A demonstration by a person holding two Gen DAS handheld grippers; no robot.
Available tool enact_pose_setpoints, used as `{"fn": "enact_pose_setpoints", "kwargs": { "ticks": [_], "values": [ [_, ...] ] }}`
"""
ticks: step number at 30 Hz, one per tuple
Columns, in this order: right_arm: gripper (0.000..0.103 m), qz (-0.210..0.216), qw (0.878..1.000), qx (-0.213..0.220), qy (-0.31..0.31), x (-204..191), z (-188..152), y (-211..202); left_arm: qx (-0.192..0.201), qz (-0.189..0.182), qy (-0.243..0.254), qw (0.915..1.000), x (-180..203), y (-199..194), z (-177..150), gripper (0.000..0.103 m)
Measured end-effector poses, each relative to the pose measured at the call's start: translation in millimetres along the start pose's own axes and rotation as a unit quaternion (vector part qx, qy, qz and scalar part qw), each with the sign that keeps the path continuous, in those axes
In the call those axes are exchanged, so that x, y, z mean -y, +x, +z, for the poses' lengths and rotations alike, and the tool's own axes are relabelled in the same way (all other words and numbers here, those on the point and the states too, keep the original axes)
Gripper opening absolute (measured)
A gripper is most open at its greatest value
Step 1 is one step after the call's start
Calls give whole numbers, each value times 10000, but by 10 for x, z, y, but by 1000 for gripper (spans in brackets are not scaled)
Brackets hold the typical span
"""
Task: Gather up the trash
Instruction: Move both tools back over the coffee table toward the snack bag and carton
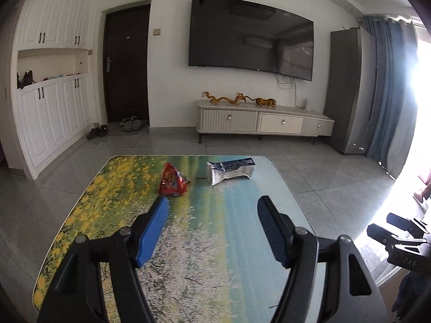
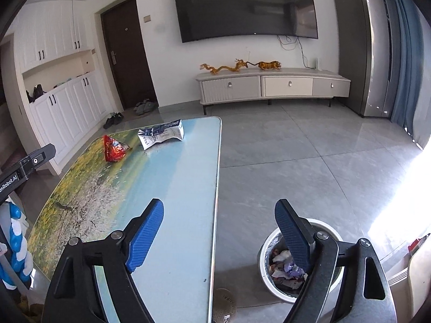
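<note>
A crumpled red snack wrapper [image 1: 173,180] and a flattened white and blue carton [image 1: 230,170] lie at the far end of the low table [image 1: 188,242]. My left gripper [image 1: 212,202] is open and empty above the table's middle, short of both. In the right wrist view the wrapper [image 2: 113,149] and carton [image 2: 161,134] lie far ahead on the table [image 2: 167,188]. My right gripper [image 2: 219,206] is open and empty over the table's right edge, with the trash bin [image 2: 272,242] on the floor under its right finger.
The bin holds several crumpled papers [image 2: 282,266]. A TV cabinet [image 1: 264,121] stands against the far wall under a large TV [image 1: 250,35]. Shoes [image 1: 98,131] lie by the door. A grey cabinet [image 1: 347,88] and blue curtains [image 1: 388,94] stand at right. Grey tile floor surrounds the table.
</note>
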State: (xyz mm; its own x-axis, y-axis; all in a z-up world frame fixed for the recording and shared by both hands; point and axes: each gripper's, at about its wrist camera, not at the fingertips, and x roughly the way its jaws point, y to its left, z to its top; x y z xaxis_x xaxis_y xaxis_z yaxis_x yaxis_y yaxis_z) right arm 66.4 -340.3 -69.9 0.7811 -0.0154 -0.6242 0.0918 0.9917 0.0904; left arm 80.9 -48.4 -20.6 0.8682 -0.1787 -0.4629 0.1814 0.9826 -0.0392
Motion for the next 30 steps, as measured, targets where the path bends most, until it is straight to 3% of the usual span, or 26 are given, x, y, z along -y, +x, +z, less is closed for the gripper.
{"fn": "enact_pose_setpoints", "kwargs": {
  "ticks": [4,6,7,24,30],
  "values": [
    [85,124,9998,12,-182,-232,57,1,107,184,-109,9997,-206,-69,-27,67],
    [100,224,9995,56,-232,-335,82,-3,88,236,-161,9996,-308,-86,-39,67],
    [103,281,9993,88,-245,-384,90,-9,61,261,-186,9995,-354,-85,-47,67],
    [103,717,9951,43,-681,-982,186,238,-263,428,-515,9974,-835,84,-197,67],
    [103,848,9937,-230,-702,-1078,183,501,-506,454,-574,9960,-914,298,-265,67]
  ]
}}
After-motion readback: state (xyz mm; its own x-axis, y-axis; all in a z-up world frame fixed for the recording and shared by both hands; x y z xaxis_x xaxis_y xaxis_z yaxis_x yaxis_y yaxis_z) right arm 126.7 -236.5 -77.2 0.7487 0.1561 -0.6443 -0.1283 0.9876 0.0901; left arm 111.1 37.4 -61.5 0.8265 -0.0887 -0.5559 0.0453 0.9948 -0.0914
